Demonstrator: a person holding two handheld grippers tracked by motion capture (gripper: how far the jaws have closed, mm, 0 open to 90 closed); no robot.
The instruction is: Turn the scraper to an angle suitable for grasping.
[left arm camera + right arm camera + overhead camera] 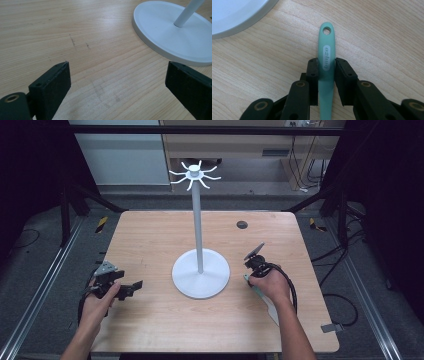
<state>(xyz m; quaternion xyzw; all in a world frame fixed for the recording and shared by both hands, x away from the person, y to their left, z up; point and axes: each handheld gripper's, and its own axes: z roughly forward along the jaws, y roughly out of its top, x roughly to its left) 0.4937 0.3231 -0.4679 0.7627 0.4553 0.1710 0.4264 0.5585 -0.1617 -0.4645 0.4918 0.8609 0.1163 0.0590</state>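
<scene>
Right tool is clamped on a green spatula handle lying flat on the wood surface, at 3 o'clock from the white stand. Left tool, at 9 o'clock, gapes wide with nothing in it.

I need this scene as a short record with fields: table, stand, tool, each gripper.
table: light wood top
stand: white, round base, tall pole, hooks on top, near table centre
tool: green handle with hanging hole, lying on the table right of the stand
left gripper: open, holding nothing
right gripper: shut on the green handle
</scene>
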